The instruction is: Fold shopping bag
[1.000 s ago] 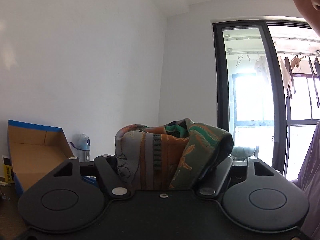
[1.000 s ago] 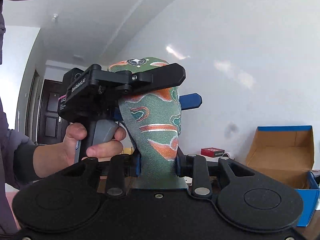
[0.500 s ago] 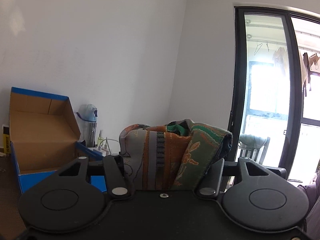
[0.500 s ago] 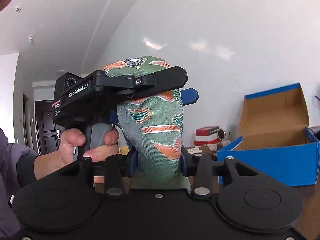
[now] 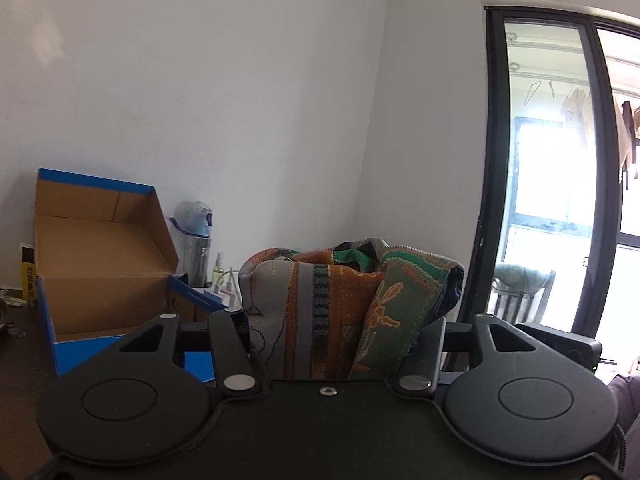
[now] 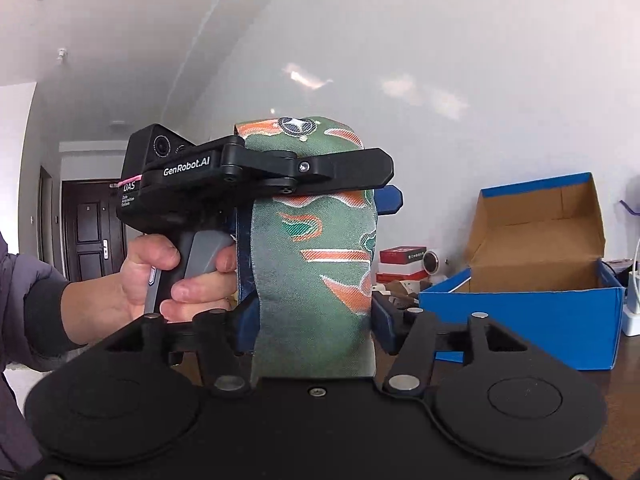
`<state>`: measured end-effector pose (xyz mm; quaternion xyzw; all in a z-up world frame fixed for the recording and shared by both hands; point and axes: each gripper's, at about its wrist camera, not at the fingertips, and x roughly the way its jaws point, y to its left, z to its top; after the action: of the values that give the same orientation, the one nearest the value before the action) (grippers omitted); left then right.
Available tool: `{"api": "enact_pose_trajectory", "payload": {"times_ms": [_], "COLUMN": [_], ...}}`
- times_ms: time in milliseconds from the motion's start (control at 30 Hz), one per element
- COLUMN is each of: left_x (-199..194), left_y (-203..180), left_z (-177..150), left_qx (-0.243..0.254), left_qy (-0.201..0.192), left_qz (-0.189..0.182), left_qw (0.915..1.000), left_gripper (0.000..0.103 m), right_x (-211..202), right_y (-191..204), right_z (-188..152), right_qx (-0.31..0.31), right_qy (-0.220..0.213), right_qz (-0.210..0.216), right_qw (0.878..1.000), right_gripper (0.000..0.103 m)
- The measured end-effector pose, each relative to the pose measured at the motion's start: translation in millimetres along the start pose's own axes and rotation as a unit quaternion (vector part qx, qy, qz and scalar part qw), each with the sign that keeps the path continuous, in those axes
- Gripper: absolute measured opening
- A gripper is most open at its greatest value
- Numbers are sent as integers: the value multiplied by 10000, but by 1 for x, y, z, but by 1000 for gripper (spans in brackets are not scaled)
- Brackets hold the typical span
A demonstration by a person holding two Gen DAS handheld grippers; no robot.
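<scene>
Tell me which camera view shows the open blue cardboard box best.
The right wrist view: the blue cardboard box sits unobstructed, showing its blue front wall, brown inside and raised lid. In the left wrist view the same box is partly cut off below by the left gripper's black frame.

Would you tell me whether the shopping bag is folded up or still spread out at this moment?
Folded. The shopping bag is a thick, layered bundle between the left gripper fingers, and a compact upright roll in the right wrist view.

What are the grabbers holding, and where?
The left gripper, jaws just closing, clamps the folded shopping bag near its top. The right gripper, jaws just opening, sits loose around its lower end.
</scene>
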<state>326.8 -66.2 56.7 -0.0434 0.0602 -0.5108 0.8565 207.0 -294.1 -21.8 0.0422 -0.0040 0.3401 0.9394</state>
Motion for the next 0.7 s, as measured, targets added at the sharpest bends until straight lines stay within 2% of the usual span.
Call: {"api": "enact_pose_trajectory", "payload": {"times_ms": [67,167,267,367,433,467,500,533,600,700], "left_x": [0,1,0,2,5,6,7,8,9,9], "left_y": [-4,-7,-4,-8,-17,-21,-26,-30,-38,-47], "left_z": [-4,-8,-8,-10,-13,-15,-16,-18,-21,-25], "left_qx": [222,316,276,515,815,925,1025,1125,1306,1506], "left_qy": [64,98,36,83,159,180,191,201,220,243], "left_qz": [408,746,960,1162,1246,1248,1245,1241,1259,1311], "left_qw": [9989,9967,9950,9919,9887,9877,9867,9857,9832,9796], "left_gripper": [51,51,51,51,51,51,51,51,52,52], "right_x": [0,-12,-33,-60,-66,-66,-63,-62,-54,-31], "right_y": [-4,-13,-22,-40,-62,-66,-82,-89,-107,-121], "right_z": [0,-1,1,7,11,9,9,7,2,-5], "right_qx": [-16,119,110,111,-222,-268,-331,-386,-471,-614], "right_qy": [24,169,300,451,1197,1394,1897,2122,2706,3224], "right_qz": [-145,-457,-947,-1468,-2484,-2653,-2898,-2991,-3109,-3018], "right_qw": [9999,9987,9950,9881,9610,9537,9375,9295,9099,8951], "right_gripper": [63,65,66,67,64,62,52,46,42,37]}}
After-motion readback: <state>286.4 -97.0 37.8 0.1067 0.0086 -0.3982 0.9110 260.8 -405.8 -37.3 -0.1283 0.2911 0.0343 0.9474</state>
